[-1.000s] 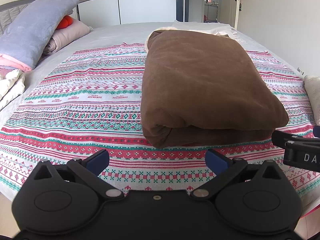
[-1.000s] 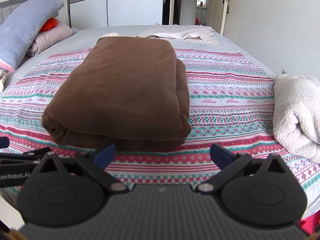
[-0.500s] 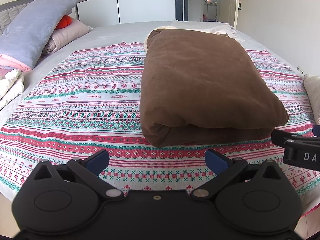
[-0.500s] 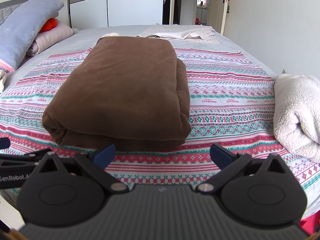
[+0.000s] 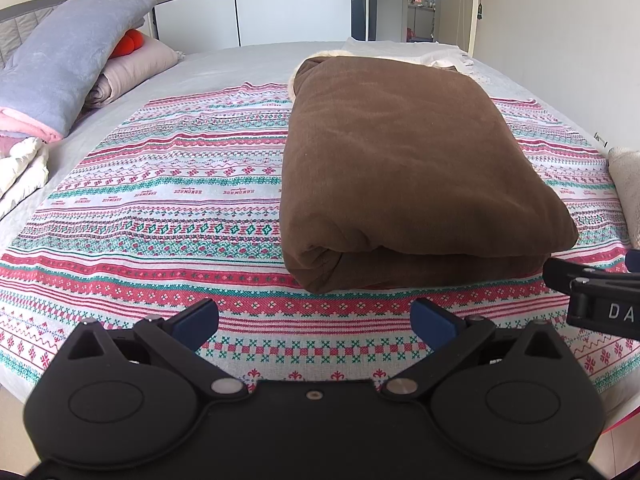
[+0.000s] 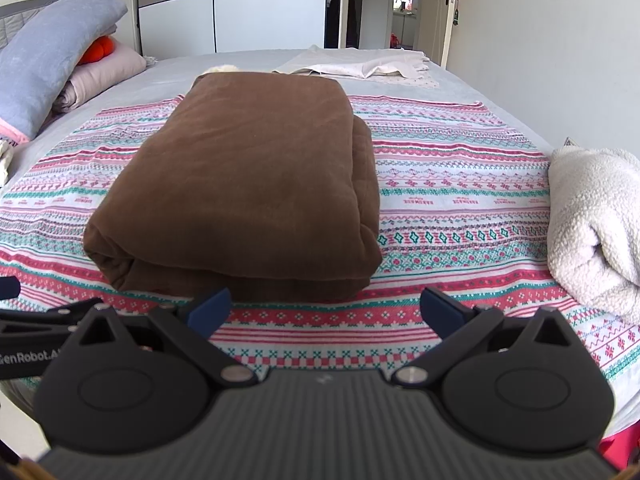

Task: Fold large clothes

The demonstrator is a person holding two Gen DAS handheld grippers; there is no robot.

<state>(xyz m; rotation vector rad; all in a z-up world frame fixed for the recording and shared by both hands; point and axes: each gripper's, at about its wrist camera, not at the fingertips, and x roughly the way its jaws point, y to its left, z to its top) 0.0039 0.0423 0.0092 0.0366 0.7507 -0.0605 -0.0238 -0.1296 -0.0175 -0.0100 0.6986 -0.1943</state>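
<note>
Brown garment, folded into a thick pad, lies on the bed just ahead of both tools. Left tool and right tool: fingers spread, empty. Probably soft, bulky, fairly heavy; best gripped at the near rolled edge.

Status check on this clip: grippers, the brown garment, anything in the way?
Left gripper open, empty. Right gripper open, empty. Brown garment folded into a bundle on the patterned sheet, untouched. White fleece off to the right, not in the way.
</note>
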